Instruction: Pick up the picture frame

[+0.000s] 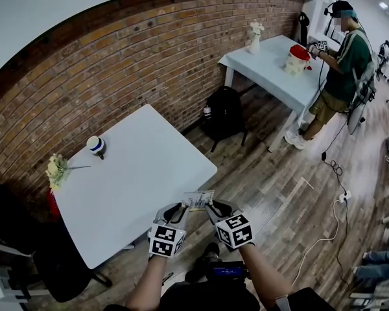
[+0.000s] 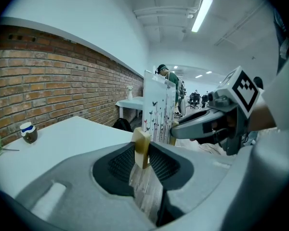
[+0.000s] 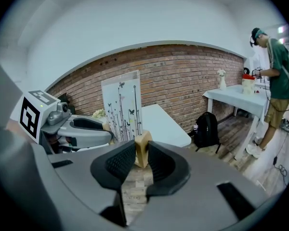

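The picture frame [image 1: 198, 200] is a pale upright panel printed with thin stems and butterflies, standing on small wooden end blocks. I hold it in the air just off the near corner of the white table [image 1: 136, 173], above the wood floor. My left gripper [image 1: 179, 208] is shut on the left wooden block [image 2: 142, 147], with the panel [image 2: 159, 110] rising just beyond it. On the other side, my right gripper [image 1: 214, 208] is shut on the right wooden block [image 3: 142, 149], and the panel [image 3: 121, 107] stands to its left.
On the table's far side stand a small blue-banded jar [image 1: 96, 146] and a bunch of pale flowers [image 1: 56, 168]. A black backpack [image 1: 223, 112] leans by the brick wall. A person [image 1: 340, 63] works at a second table [image 1: 272, 67]. A dark chair [image 1: 26, 238] sits at left.
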Motion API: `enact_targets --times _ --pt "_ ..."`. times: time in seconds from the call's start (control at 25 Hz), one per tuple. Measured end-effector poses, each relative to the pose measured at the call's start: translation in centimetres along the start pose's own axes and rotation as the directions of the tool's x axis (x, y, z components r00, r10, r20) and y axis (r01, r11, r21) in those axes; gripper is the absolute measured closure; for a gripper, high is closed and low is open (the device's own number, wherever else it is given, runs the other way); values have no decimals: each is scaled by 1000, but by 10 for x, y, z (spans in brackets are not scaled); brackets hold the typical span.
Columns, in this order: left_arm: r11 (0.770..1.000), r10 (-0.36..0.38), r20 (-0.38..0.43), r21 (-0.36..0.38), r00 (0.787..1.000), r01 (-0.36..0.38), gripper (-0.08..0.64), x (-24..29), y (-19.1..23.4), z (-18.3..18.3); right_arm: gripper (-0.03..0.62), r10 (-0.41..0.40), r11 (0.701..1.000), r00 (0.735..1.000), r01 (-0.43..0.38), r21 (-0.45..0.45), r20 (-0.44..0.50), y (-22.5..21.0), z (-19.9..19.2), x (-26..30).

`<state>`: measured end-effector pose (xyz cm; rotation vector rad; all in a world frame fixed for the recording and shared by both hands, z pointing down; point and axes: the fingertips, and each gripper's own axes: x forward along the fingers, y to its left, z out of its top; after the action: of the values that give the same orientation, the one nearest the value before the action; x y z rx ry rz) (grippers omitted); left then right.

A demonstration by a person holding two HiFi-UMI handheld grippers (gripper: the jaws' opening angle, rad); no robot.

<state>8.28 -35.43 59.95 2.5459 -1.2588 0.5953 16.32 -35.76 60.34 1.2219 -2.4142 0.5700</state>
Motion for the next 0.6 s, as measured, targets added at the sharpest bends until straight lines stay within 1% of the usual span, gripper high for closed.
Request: enact_targets --times 0.32,0.6 --pt "999 -43 0 2 999 43 460 -65 -18 -39 506 -36 999 999 36 23 -7 64 -38 -31" --pt "997 -74 -10 -7 997 74 462 -104 -42 -68 509 -68 997 997 69 42 -28 100 -69 -59"
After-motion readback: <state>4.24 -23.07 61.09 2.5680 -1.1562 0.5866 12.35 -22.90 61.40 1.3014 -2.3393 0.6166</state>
